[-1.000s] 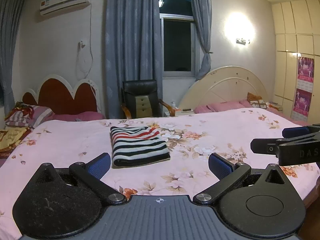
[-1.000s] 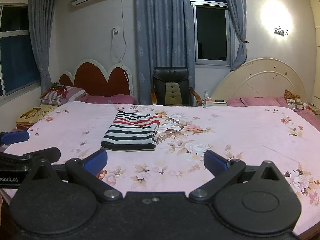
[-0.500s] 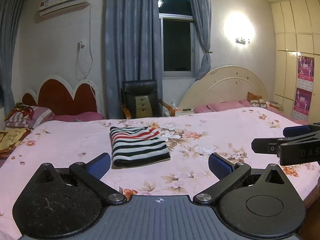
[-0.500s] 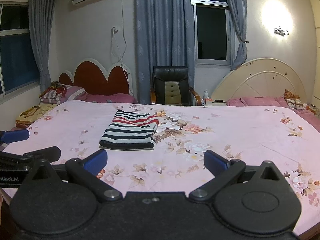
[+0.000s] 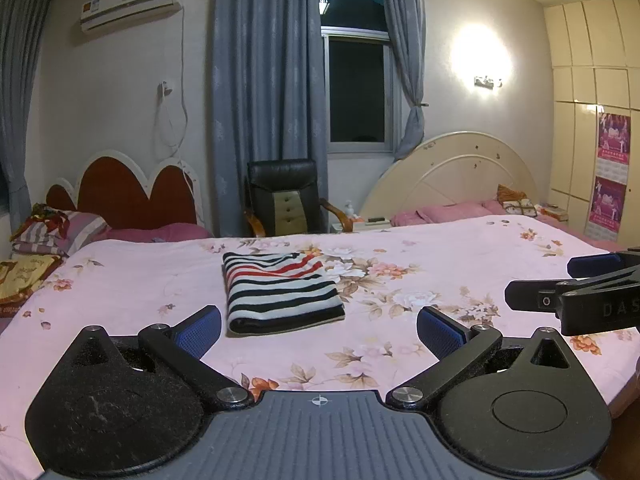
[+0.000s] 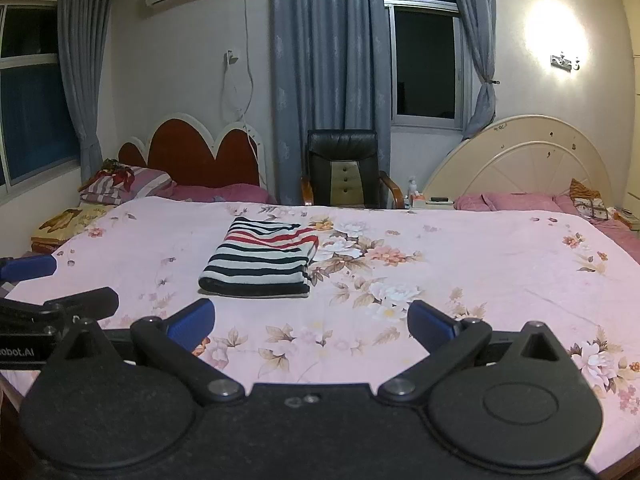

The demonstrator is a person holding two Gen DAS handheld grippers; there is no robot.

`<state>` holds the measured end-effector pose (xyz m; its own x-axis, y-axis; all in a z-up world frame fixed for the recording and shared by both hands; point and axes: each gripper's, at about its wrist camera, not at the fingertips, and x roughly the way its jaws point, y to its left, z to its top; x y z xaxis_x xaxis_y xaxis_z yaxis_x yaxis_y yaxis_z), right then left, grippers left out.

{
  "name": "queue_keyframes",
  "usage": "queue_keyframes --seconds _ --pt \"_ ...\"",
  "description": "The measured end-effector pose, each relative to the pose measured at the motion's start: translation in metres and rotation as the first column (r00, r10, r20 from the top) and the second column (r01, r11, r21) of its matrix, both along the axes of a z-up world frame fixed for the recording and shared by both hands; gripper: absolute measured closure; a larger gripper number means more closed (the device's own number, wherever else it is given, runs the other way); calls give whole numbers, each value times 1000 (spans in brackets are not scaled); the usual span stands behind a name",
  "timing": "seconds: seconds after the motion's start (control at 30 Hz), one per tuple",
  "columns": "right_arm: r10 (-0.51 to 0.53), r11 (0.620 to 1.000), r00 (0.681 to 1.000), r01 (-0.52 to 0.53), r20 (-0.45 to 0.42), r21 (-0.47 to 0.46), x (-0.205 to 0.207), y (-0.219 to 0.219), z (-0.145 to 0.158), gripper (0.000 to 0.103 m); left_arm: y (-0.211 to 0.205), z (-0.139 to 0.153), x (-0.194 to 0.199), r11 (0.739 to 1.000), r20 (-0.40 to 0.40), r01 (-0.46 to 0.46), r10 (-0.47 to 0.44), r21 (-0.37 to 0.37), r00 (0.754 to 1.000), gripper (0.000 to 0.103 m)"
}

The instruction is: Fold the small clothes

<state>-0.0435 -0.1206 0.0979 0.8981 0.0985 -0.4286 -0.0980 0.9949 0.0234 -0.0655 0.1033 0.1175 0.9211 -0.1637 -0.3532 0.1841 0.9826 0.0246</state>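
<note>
The black, white and red striped knit garment (image 5: 280, 292) is lying folded on the pink floral bedsheet (image 5: 440, 264). Left gripper (image 5: 319, 330) and right gripper (image 6: 311, 322) are hovering near it, fingers spread, empty. Soft, light, floppy stuff, probably best pinching its corners

The right tool (image 5: 576, 280) shows at 3 o'clock in the left wrist view, and its black side has the pale letters "DAS". The left tool (image 6: 40, 284) shows at 9 o'clock in the right wrist view, and its black side reads "obot.AI". The air conditioner (image 5: 130, 2) has a sticker too small to read.
</note>
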Motion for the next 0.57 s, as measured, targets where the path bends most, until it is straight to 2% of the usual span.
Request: queue_keyframes --seconds 0.57 --pt "17 1000 1000 -17 5 -2 5 1 -1 1 1 2 1 1000 50 25 -25 5 998 0"
